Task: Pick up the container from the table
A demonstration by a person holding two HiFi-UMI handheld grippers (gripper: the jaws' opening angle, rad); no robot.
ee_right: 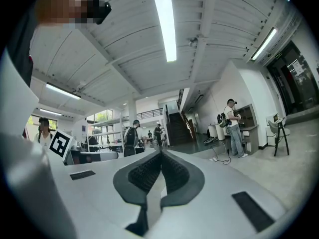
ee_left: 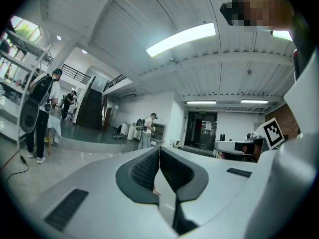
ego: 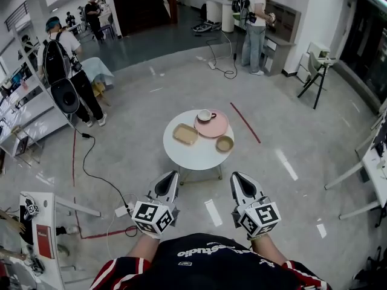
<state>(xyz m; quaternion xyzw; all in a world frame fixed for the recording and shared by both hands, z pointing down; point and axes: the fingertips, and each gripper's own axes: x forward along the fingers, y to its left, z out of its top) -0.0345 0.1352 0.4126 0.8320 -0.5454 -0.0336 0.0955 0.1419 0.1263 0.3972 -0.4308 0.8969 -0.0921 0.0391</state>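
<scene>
A round white table (ego: pixel 195 156) stands ahead of me in the head view. On it lie a tan rectangular container (ego: pixel 185 133), a small brown bowl (ego: pixel 225 144) and a pink plate (ego: pixel 214 127) carrying a white cup (ego: pixel 205 115). My left gripper (ego: pixel 171 176) and right gripper (ego: pixel 237 177) are side by side near my body, short of the table's near edge and apart from everything on it. Both point level. In the left gripper view the left gripper (ee_left: pixel 159 151) has its pads together with nothing between them. The right gripper (ee_right: pixel 160 154) looks the same in its own view.
A black cable (ego: pixel 91 168) and a white power strip (ego: pixel 123 210) lie on the floor at my left, by a red tape line (ego: pixel 244 122). People stand at the far left (ego: pixel 63 62) and by the far counter (ego: pixel 256 26). A tripod (ego: pixel 317 80) is at right, shelving (ego: pixel 24 116) at left.
</scene>
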